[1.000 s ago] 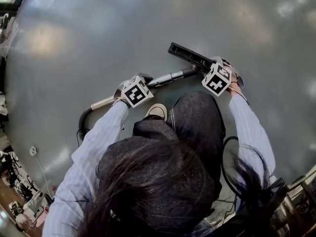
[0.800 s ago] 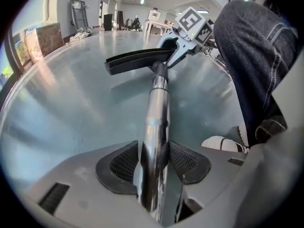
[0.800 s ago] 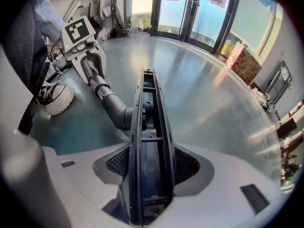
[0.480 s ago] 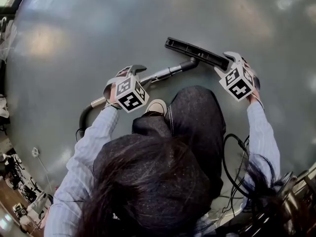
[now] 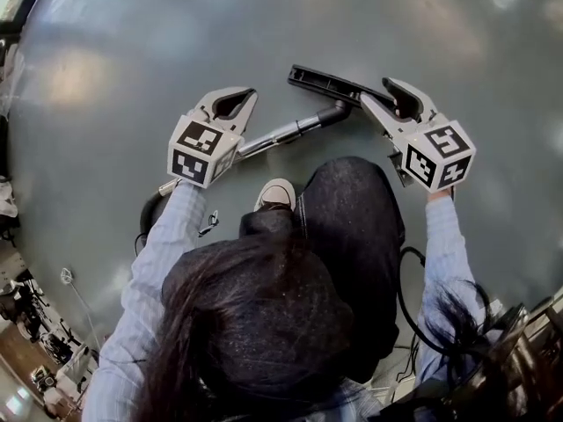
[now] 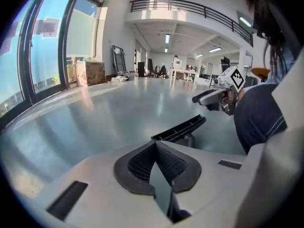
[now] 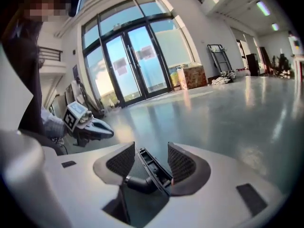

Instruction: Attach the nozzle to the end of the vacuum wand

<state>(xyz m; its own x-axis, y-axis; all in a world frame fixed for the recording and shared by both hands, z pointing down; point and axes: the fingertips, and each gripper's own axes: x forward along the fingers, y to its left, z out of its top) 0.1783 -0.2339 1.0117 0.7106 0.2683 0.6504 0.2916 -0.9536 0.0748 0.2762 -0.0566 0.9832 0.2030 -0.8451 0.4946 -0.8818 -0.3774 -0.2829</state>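
Observation:
The black floor nozzle [image 5: 330, 82] lies on the grey floor, its elbow joined to the metal wand [image 5: 280, 134]. My left gripper [image 5: 242, 95] hovers above the wand, apart from it. Its jaws are closing, and in the left gripper view the pads [image 6: 142, 163] meet at the tip with nothing between them; the left gripper [image 6: 155, 144] looks past them at the nozzle [image 6: 180, 128]. My right gripper [image 5: 383, 93] hangs over the nozzle's right end, open and empty. Down between the spread jaws of the right gripper [image 7: 151, 150], the nozzle [image 7: 152, 167] lies well below.
The person's shoe [image 5: 280, 193] and bent leg [image 5: 356, 209] sit just behind the wand. A dark hose [image 5: 149, 209] curls off the wand's left end. A black cable [image 5: 406, 297] loops at the right. Glass doors [image 7: 128, 65] and a cardboard box [image 6: 89, 72] stand far off.
Both grippers have lifted up and away from the wand and nozzle, which stay on the floor. The left gripper's jaws have closed, and the right gripper has rolled.

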